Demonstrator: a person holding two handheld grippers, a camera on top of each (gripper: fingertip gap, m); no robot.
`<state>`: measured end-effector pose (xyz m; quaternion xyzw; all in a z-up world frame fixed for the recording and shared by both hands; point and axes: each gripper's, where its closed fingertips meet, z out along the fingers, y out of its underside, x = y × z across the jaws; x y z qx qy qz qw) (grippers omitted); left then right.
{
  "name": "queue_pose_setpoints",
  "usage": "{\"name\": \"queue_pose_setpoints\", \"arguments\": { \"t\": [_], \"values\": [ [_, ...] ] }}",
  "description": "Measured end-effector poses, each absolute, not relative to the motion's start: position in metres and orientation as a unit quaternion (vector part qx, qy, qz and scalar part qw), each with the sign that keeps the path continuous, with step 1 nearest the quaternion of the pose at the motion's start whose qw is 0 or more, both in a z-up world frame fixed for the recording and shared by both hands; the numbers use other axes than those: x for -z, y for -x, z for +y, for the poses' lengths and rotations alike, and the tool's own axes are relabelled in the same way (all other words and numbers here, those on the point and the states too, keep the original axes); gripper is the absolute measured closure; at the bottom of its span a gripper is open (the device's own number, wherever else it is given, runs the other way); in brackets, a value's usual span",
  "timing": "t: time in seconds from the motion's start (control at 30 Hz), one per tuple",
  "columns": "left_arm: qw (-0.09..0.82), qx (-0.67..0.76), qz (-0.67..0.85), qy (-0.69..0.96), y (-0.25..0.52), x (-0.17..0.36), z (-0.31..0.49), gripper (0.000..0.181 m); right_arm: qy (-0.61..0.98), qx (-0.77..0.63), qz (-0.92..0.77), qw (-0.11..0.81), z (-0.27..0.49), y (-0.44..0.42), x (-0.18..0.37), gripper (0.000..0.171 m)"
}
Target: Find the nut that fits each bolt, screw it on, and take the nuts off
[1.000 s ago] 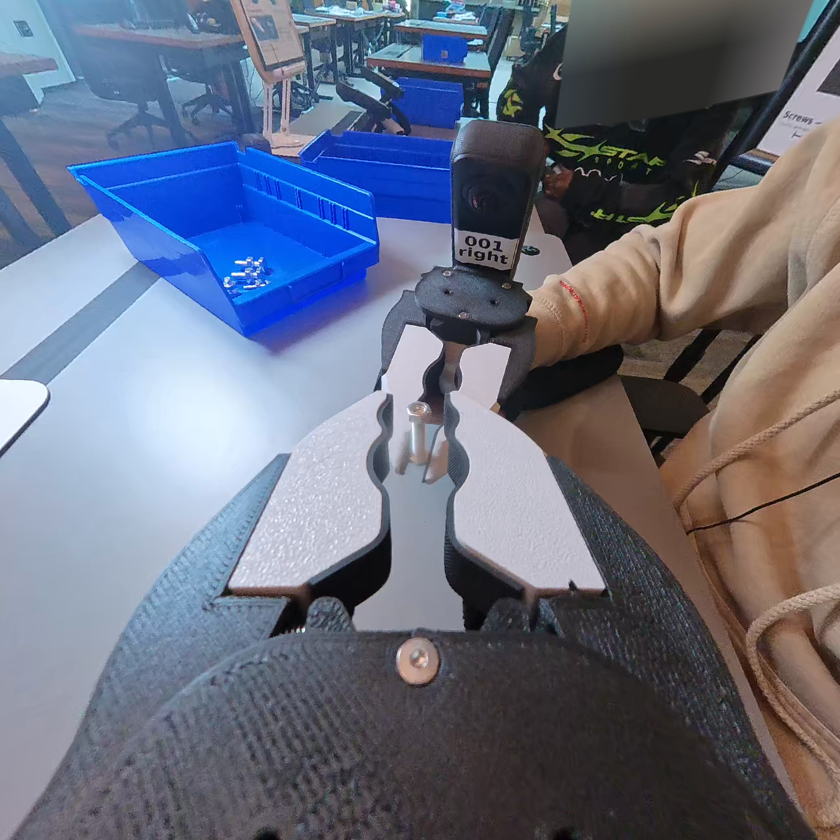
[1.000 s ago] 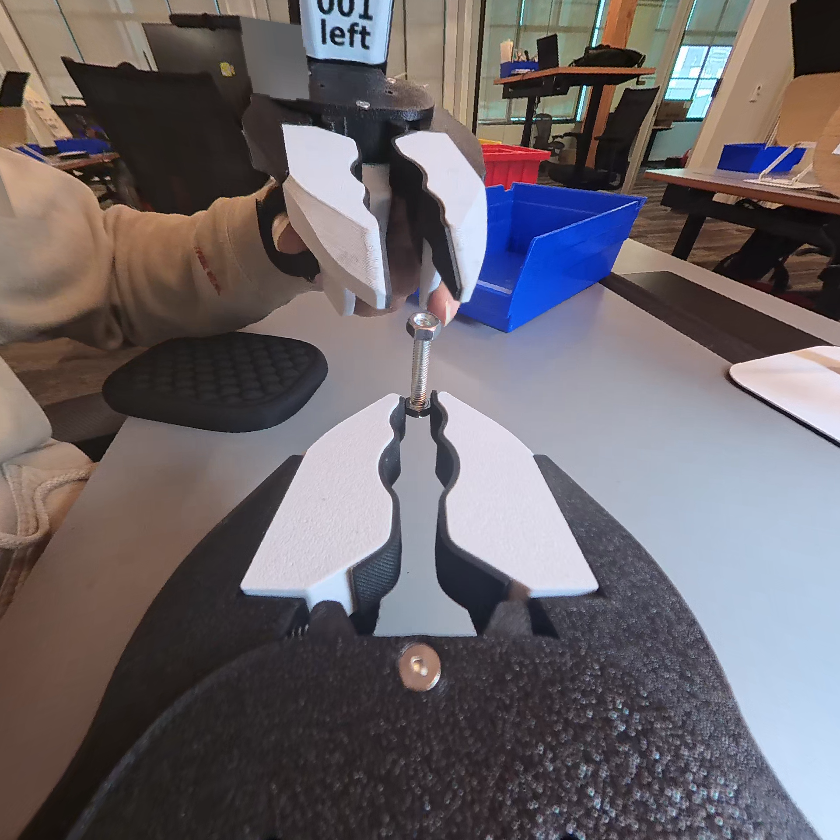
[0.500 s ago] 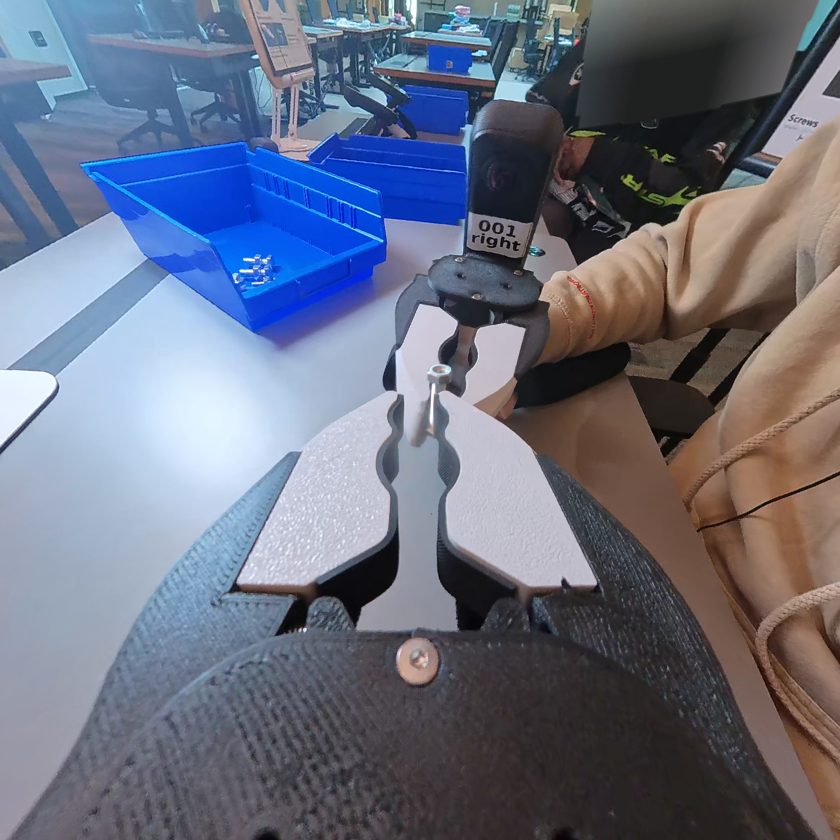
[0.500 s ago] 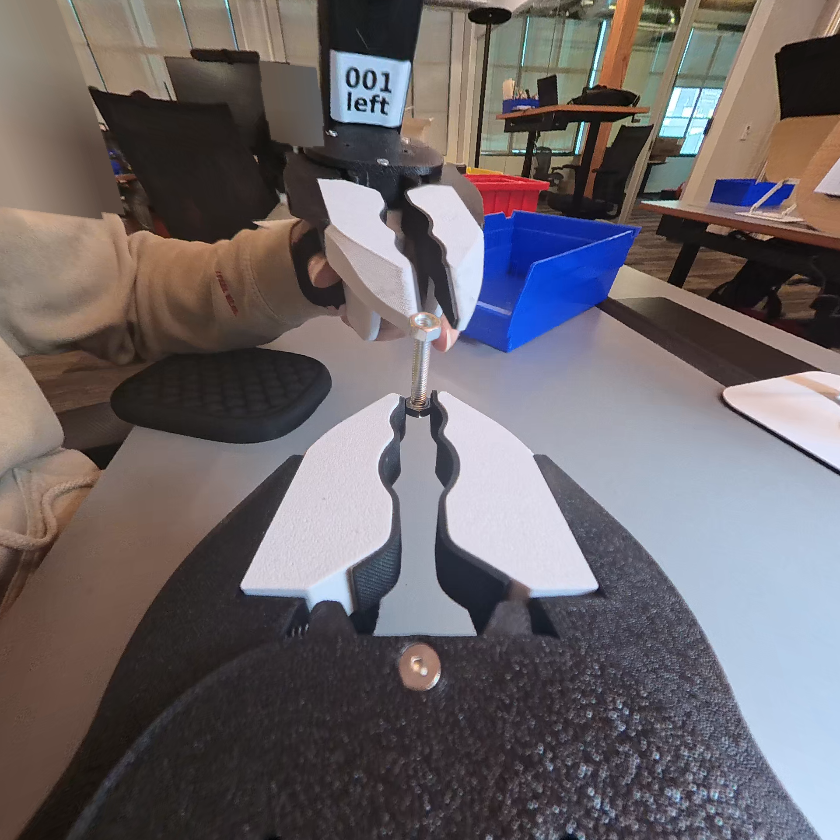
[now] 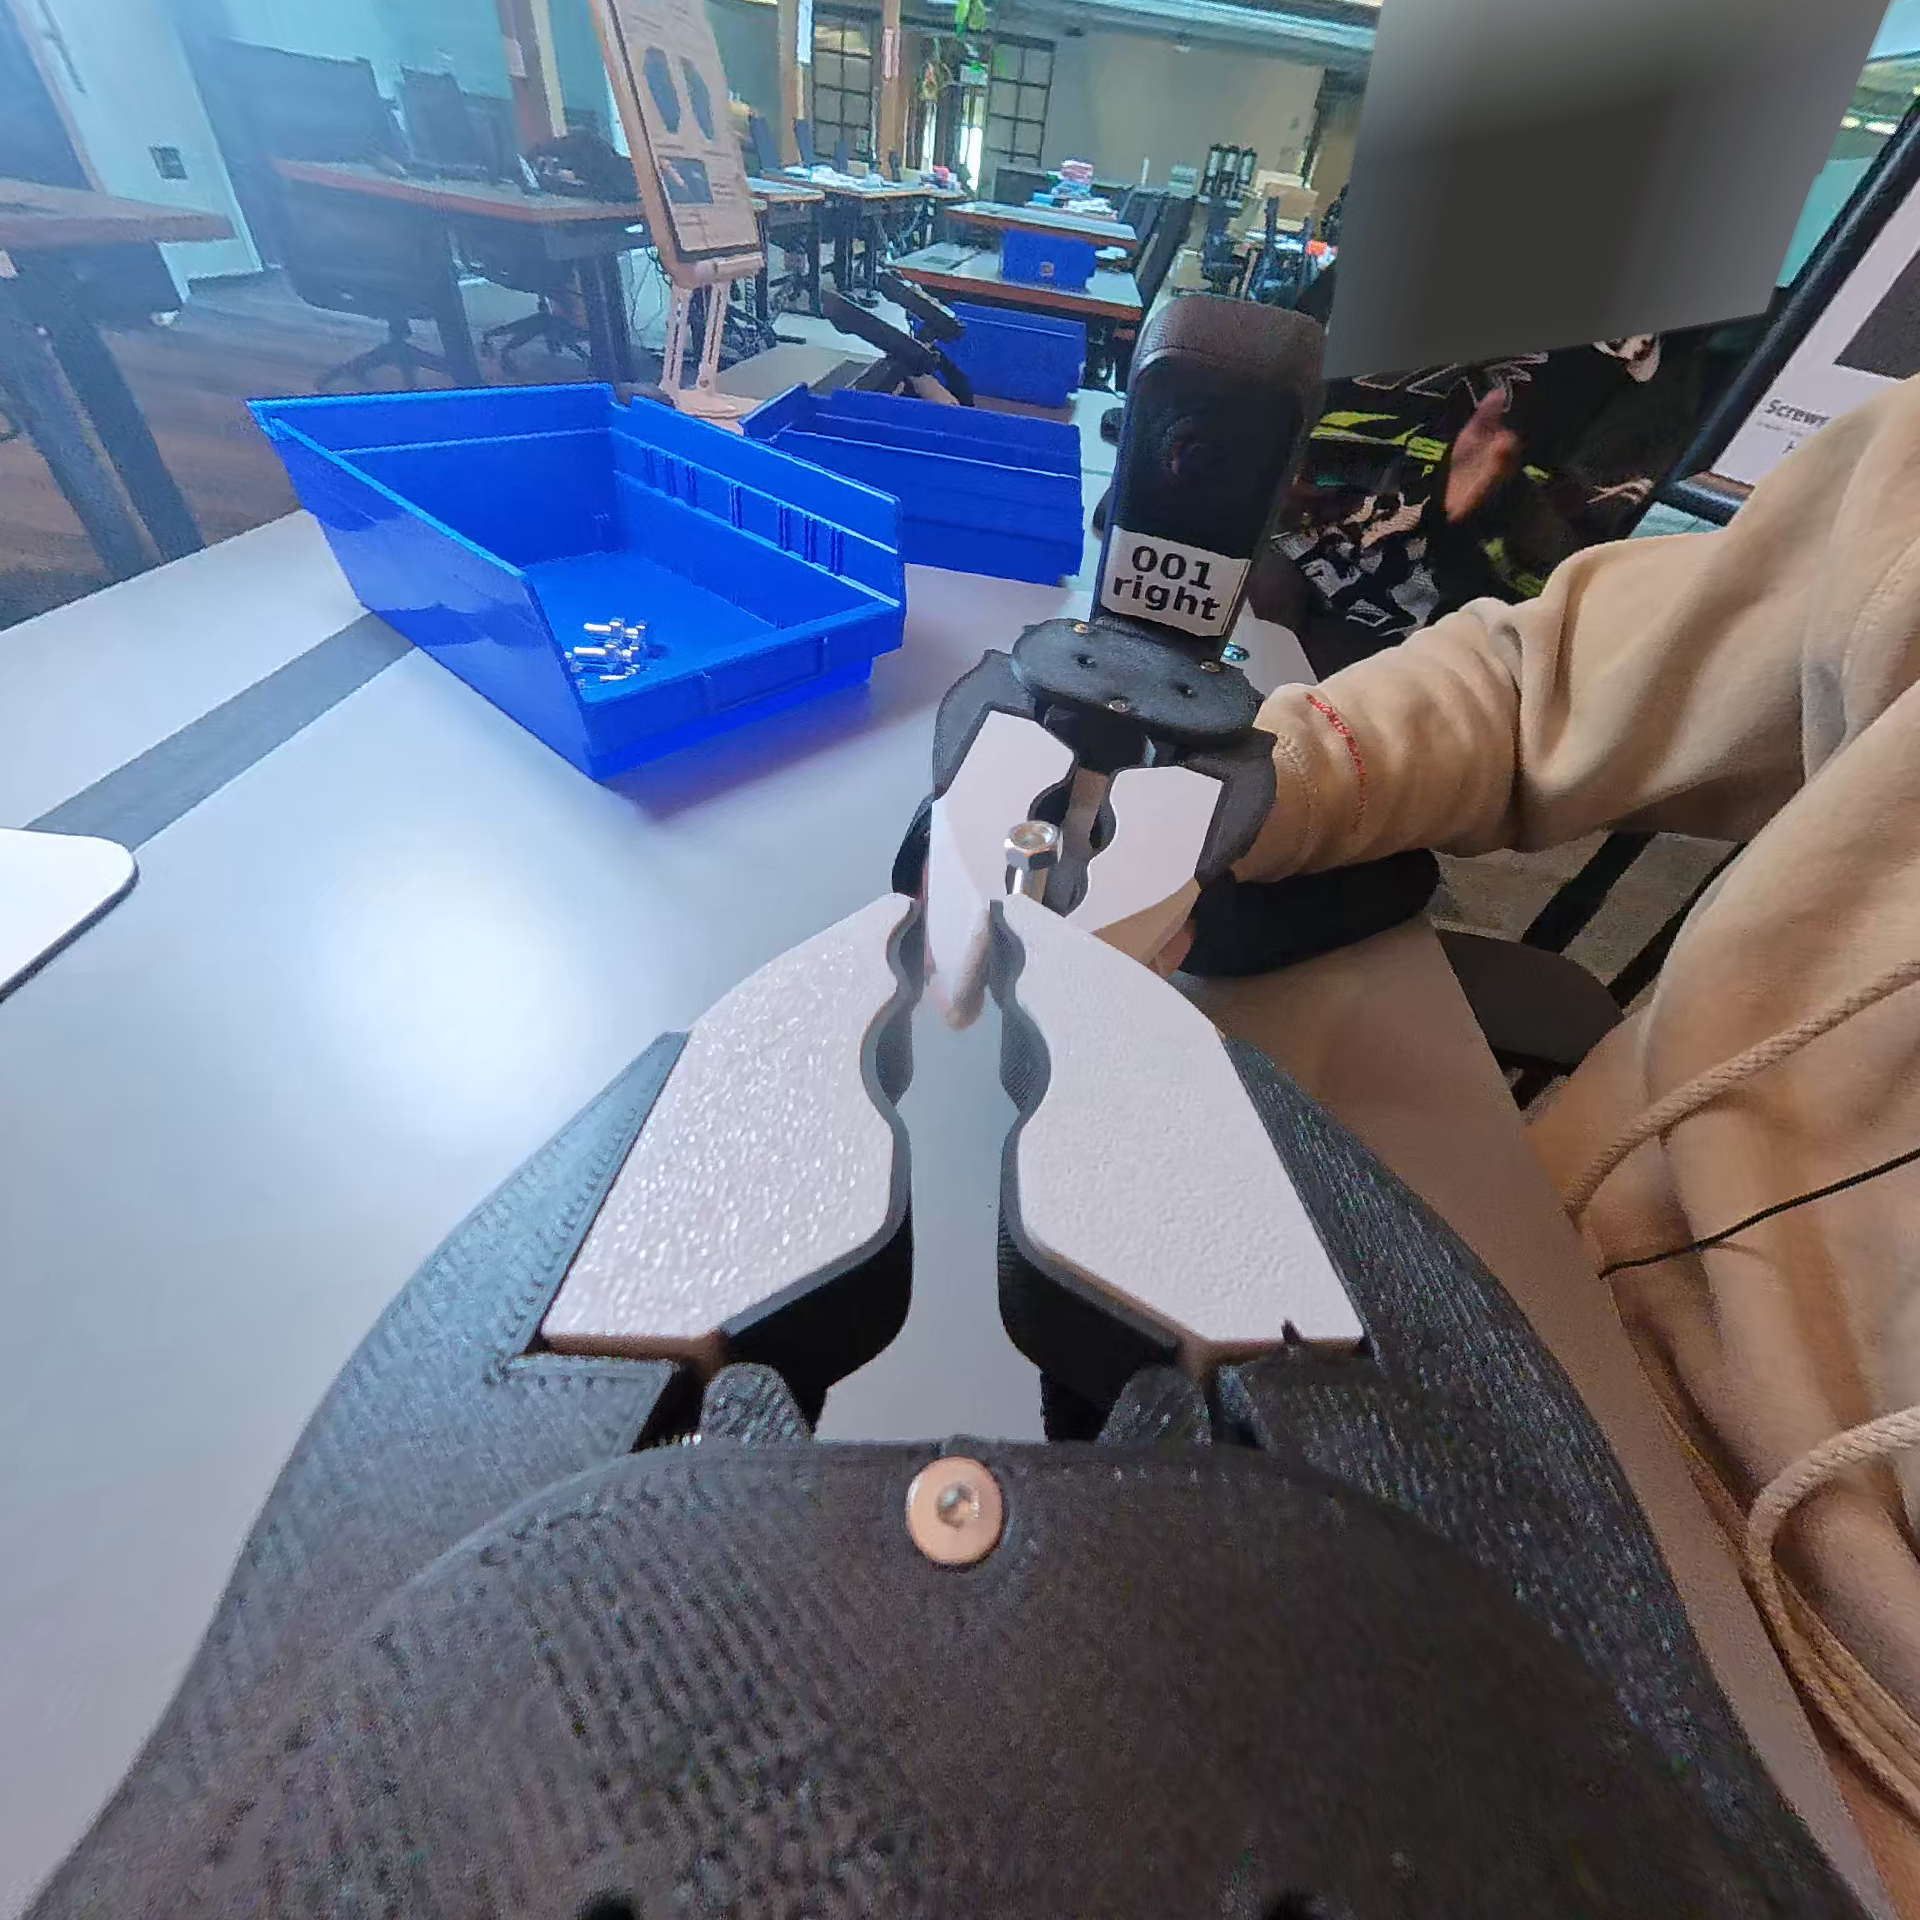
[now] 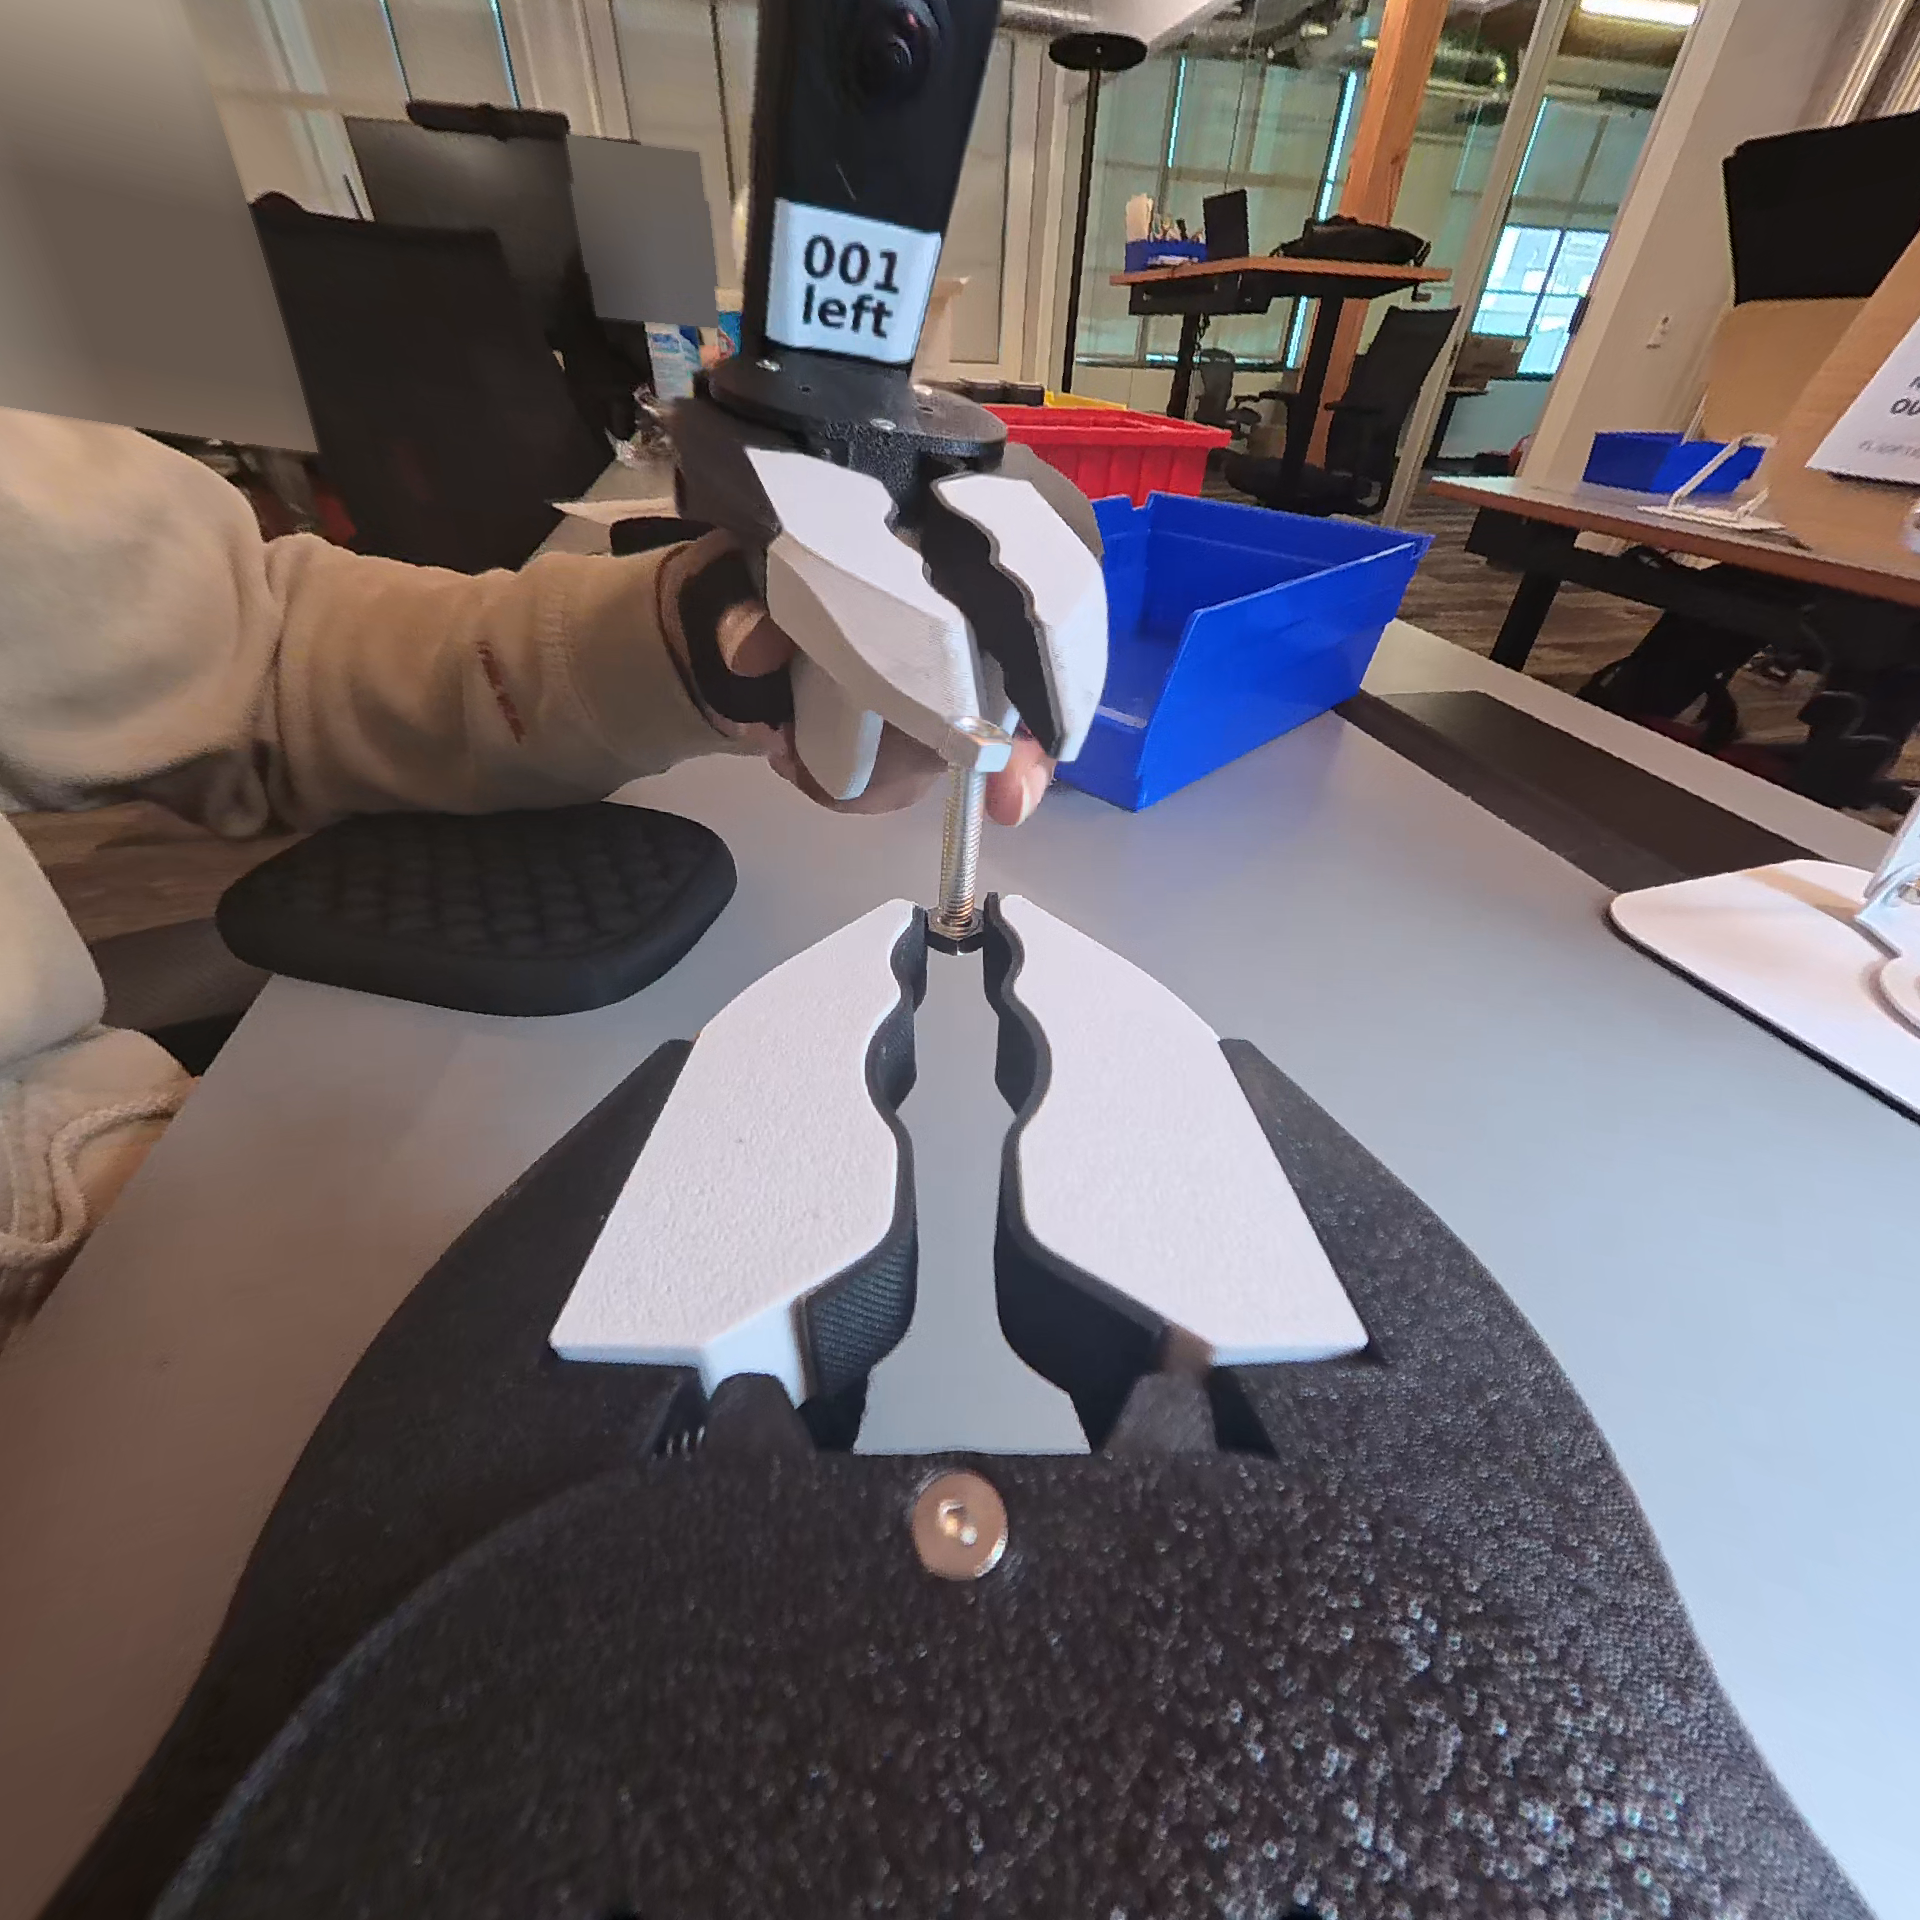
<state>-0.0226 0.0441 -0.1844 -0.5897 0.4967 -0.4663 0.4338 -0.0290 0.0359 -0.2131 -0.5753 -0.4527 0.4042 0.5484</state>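
Entry: bolt, silver, threaded, hex head at one end. We find it above the grey table, well short of the blue bin where more silver hardware lies. Long axis: upright, tilted a little, running straight between our two grippers, which face each other tip to tip. Right gripper: narrow, closed on the lower end of the bolt, where a dark nut sits between its tips. Left gripper: narrow, tips at the hex head; whether they pinch the head or only touch it we cannot tell. From the left wrist view, the head shows just beyond the left tips, in front of the right gripper. Judgement: the coming turn rides on this axis; one end must hold steady while the other twists about it, and a skewed grip would likely bind the thread. Both grippers are equally near, one at each end.
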Motion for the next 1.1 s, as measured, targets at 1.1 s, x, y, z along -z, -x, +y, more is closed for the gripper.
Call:
{"name": "queue_pose_setpoints", "arguments": {
  "t": [1.1],
  "values": [
    [0.452,0.454,0.523,0.562,0.013,0.19,0.032,0.171,0.584,-0.383,-0.469,0.541,0.037,0.032,0.223,0.161]
  ]
}}
